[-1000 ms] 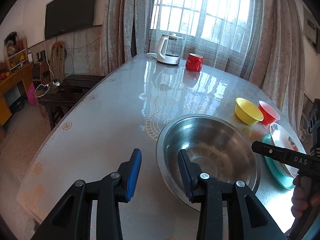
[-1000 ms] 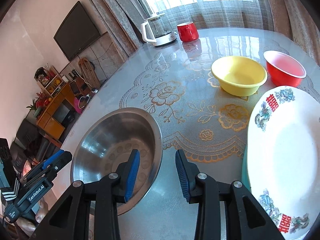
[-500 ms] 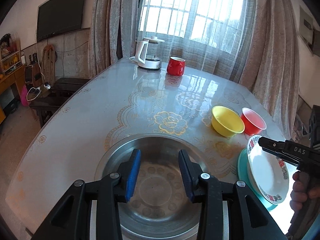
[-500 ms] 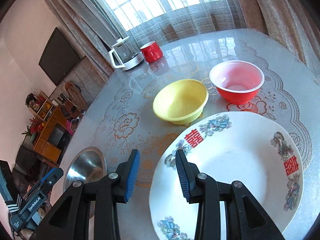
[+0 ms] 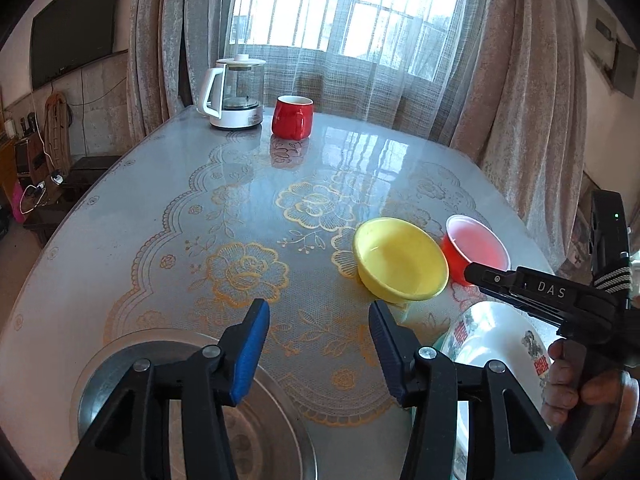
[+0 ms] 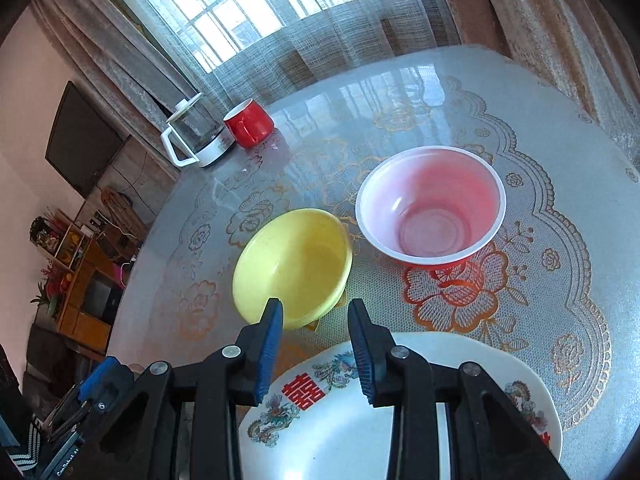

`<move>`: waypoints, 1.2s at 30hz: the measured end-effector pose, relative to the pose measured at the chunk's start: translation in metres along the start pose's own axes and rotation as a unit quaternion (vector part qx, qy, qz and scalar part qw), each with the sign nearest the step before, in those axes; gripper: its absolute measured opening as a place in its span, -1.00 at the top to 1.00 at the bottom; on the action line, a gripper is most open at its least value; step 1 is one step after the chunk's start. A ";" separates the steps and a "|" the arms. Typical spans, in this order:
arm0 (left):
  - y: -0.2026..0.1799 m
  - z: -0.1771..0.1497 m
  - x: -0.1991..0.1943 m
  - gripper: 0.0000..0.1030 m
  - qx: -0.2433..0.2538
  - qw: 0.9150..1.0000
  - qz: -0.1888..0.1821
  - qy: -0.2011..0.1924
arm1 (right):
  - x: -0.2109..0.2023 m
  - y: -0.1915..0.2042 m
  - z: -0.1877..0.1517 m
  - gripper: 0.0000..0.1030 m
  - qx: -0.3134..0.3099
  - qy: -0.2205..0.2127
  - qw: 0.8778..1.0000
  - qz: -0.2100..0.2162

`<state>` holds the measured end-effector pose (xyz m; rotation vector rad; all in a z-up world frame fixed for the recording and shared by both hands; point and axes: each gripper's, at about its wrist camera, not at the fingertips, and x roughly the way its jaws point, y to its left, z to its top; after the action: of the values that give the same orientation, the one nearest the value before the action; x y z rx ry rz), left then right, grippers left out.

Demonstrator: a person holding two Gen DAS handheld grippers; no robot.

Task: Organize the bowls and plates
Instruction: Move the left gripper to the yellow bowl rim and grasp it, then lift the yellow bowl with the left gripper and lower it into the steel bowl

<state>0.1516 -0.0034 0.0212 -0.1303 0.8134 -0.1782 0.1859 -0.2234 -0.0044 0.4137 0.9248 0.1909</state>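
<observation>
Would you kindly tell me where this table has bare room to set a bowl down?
Free: the wide stretch between the red mug and the yellow bowl. Crowded: the near right, where yellow bowl, red plastic bowl and patterned white plate cluster.

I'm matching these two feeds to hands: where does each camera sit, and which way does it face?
Left wrist: on the left gripper, jaws opening on nothing, above the steel basin; the other hand shows.
Right wrist: on the right gripper, jaws closing on nothing, over the white patterned plate.
Shared: yellow bowl, red bowl.
</observation>
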 end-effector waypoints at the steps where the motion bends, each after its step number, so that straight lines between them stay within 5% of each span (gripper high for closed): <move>1: -0.001 0.004 0.008 -0.02 -0.003 1.000 -0.002 0.011 | 0.005 -0.001 0.004 0.34 0.002 0.004 1.000 -0.001; 18: 0.000 0.039 0.097 0.03 -0.092 0.990 -0.033 0.101 | 0.054 -0.015 0.023 0.43 0.030 0.036 0.998 -0.034; 28: -0.017 0.037 0.125 0.68 -0.091 0.985 -0.077 0.127 | 0.066 -0.012 0.022 0.74 0.008 0.047 0.998 -0.040; 36: -0.024 0.035 0.112 0.70 -0.064 0.989 -0.076 0.105 | 0.059 -0.008 0.021 0.75 -0.005 0.037 0.999 -0.029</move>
<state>0.2505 -0.0483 -0.0301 -0.2990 1.0268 -0.2869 0.2380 -0.2167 -0.0396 0.3720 1.0063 0.1576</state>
